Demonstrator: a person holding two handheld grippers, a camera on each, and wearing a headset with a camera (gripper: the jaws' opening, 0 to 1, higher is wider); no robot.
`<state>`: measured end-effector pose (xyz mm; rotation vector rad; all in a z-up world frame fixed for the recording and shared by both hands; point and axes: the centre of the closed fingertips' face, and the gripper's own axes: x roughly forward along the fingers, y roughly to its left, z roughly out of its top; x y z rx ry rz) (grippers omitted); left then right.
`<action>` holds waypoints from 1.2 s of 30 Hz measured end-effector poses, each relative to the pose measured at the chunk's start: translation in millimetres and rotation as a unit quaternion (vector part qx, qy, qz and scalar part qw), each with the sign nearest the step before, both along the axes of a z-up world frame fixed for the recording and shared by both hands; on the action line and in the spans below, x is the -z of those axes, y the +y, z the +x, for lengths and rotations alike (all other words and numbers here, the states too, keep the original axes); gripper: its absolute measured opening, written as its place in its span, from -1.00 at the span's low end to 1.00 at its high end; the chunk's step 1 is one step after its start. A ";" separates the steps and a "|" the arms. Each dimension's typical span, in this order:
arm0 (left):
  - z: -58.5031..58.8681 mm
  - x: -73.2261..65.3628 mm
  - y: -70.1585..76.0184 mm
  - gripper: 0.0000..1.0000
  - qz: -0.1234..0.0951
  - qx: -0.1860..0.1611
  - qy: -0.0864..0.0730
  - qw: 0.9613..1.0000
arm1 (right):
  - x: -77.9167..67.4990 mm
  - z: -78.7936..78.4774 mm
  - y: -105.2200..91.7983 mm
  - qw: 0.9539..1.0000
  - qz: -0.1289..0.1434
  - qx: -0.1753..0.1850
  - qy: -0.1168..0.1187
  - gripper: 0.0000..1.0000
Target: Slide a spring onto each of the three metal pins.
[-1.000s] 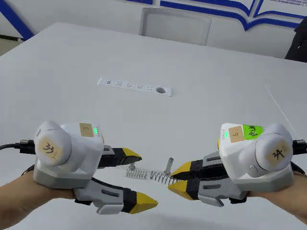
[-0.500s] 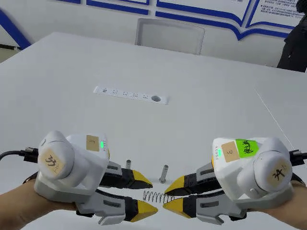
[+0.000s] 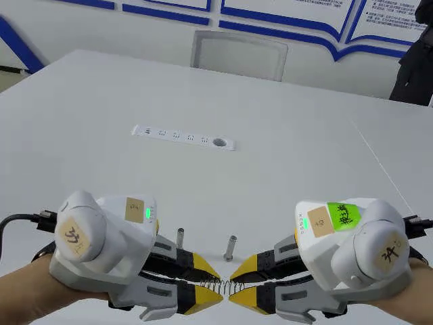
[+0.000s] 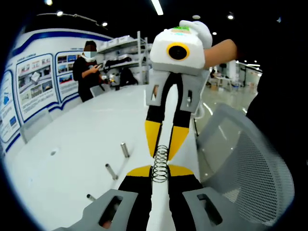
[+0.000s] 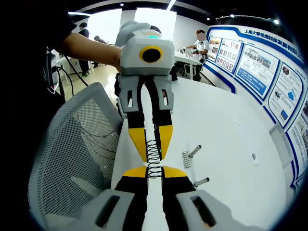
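A thin coil spring (image 3: 226,290) hangs level between my two grippers, just above the white table (image 3: 284,169). My left gripper (image 3: 214,285) is shut on its left end and my right gripper (image 3: 238,284) is shut on its right end, yellow tips nearly touching. In the left gripper view the spring (image 4: 160,166) runs from my own jaws into the right gripper's. Two upright metal pins (image 3: 180,237) (image 3: 231,247) stand just beyond the tips. The left gripper view has three pins (image 4: 124,149) (image 4: 111,171) (image 4: 91,197). Another short spring (image 5: 186,159) sits beside a pin (image 5: 195,151).
A white power strip (image 3: 183,137) lies mid-table. A grey chair (image 3: 238,53) stands at the far edge. A mesh office chair (image 4: 240,159) sits close to the near table edge. A person (image 4: 89,67) stands in the background by wall boards.
My left gripper, open a second ago, has shut on the spring's free end. The spring has come up off the table and is now held between both grippers, nearer me.
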<state>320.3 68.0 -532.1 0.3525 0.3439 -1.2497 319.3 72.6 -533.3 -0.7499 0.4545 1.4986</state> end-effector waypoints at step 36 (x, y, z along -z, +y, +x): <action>3.5 -9.8 1.2 -0.80 -0.018 0.002 0.007 1.000 | -35.5 -1.7 9.4 0.991 0.102 0.027 0.084 -0.79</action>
